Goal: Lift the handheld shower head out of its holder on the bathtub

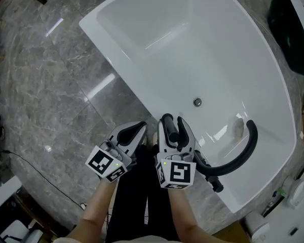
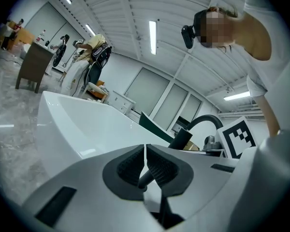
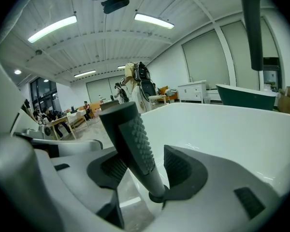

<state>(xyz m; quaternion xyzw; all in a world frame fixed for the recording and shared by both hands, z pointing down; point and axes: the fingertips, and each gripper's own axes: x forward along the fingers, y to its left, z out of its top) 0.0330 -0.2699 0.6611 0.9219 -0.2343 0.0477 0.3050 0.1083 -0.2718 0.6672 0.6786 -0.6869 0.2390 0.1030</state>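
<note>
Your left gripper (image 1: 141, 127) has its jaws pressed together; your right gripper (image 1: 173, 121) has its jaws apart. Your left forearm (image 1: 97, 210) and right forearm (image 1: 186, 217) reach forward side by side.

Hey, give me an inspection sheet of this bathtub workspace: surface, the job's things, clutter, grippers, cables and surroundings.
Surface: white bathtub, basin bare apart from its drain.
Job's things: dark handheld shower head stands at the tub's near edge, between the jaws of the right gripper; its holder cannot be made out.
Clutter: nothing seen.
Grippers: right gripper's jaws are apart around the shower head, with a gap showing on one side; left gripper has its jaws together, holding nothing.
Cables: thin black cable on the floor at left.
Surroundings: grey marble floor; black curved spout at the tub's rim.
</note>
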